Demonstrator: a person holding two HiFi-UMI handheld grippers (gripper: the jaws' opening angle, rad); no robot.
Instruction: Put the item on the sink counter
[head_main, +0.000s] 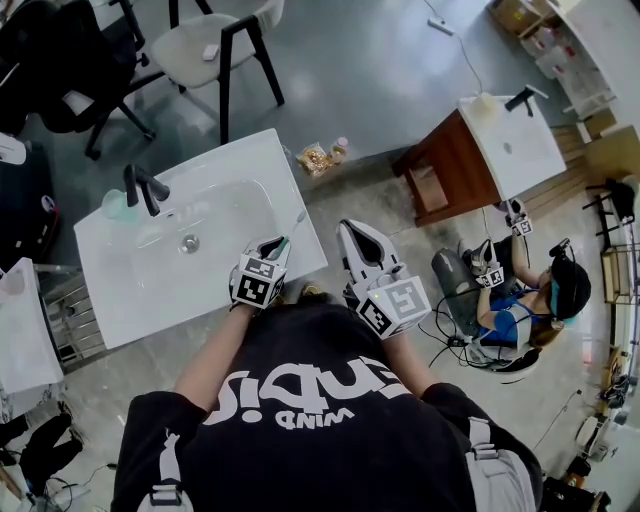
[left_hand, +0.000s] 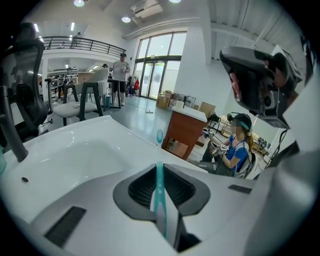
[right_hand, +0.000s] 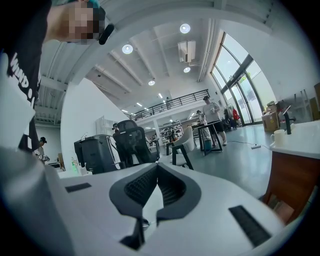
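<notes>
My right gripper (right_hand: 157, 167): jaws closed tip to tip, nothing between. Beyond it a black office chair (right_hand: 131, 142); wooden cabinet (right_hand: 292, 185) at right.

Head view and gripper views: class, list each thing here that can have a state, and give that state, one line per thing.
Left gripper: shut on the toothbrush.
Toothbrush: gripped by its handle, bristle end pointing forward.
Right gripper: shut, nothing in it.
Faucet: off, no water running.
Sink basin: no water standing in it.
</notes>
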